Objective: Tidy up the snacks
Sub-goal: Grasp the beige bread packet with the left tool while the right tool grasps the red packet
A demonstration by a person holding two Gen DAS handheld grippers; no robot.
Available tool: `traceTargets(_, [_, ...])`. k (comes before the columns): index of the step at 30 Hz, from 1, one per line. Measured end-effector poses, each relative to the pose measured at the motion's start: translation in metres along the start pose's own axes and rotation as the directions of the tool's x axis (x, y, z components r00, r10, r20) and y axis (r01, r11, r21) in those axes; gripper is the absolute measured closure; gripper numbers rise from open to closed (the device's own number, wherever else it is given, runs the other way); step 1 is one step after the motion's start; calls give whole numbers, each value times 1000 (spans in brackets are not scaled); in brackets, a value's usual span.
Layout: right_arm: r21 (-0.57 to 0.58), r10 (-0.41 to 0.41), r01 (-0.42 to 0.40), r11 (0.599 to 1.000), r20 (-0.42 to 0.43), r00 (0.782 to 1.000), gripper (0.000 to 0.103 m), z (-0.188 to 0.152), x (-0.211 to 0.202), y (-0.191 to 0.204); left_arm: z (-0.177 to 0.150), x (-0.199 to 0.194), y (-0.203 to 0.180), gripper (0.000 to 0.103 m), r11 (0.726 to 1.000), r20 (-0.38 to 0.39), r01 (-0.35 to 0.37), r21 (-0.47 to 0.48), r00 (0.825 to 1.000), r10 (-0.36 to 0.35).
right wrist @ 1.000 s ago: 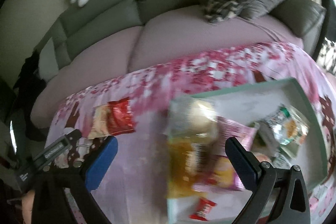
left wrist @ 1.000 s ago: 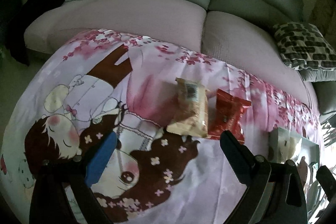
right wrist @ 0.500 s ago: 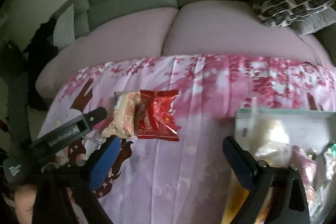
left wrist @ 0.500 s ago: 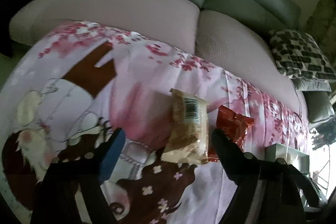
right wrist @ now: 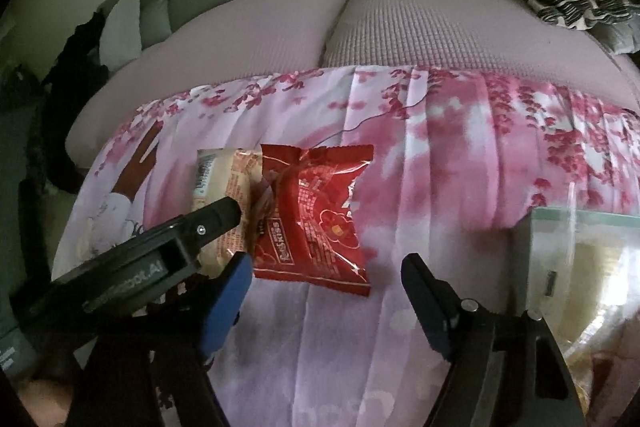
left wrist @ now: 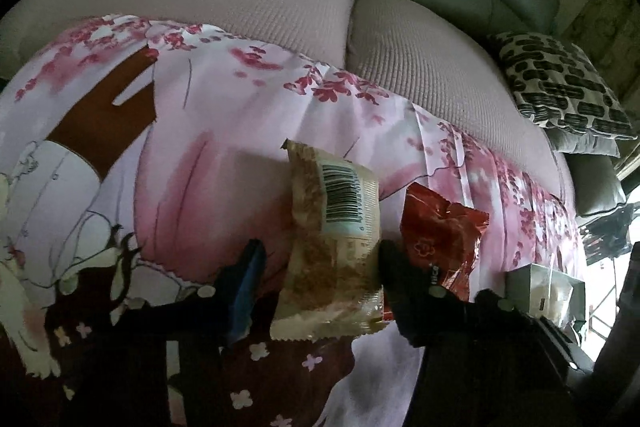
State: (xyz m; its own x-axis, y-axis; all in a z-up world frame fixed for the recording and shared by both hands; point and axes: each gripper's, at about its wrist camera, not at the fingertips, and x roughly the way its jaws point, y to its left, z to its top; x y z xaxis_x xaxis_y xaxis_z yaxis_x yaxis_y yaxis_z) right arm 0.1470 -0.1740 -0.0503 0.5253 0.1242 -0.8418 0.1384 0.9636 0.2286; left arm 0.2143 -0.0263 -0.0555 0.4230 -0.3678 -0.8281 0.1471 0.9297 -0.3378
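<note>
Left gripper (left wrist: 320, 259) jaws have just been closing and are now being narrowed around the beige snack packet (left wrist: 334, 247), the pads not yet visibly pressing it. Both hands have been brought down toward the blossom-print cloth (right wrist: 440, 147). Right gripper (right wrist: 326, 279) jaws, also closing, are being held wide beside the red snack packet (right wrist: 316, 211), which is overlapping the beige one mid-cloth. A pickup toward the tray (right wrist: 524, 259) at the cloth's right edge is probably being prepared.
</note>
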Motion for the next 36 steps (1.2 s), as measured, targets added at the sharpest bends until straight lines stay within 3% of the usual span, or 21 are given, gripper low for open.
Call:
traceTargets(6, [-13, 10, -10, 1000, 3, 1000, 30, 1, 8, 5, 1, 4, 0, 46, 1000, 1, 8, 7, 1000, -8])
traceTargets(10, [-12, 23, -23, 1000, 3, 1000, 53, 1, 10, 7, 0, 5, -3, 57, 999, 0, 33, 7, 999, -33])
traceTargets(20, [11, 37, -37, 999, 4, 999, 77, -1, 7, 0, -1, 4, -2, 60, 999, 7, 36, -6, 999, -36])
traceTargets(25, [3, 61, -61, 998, 15, 998, 85, -2, -1, 2, -3, 0, 0, 61, 999, 4, 29, -22, 1000, -29])
traceTargets(36, [7, 74, -74, 997, 22, 997, 89, -12, -21, 2, -12, -13, 6, 61, 998, -9, 4, -55, 1000, -4])
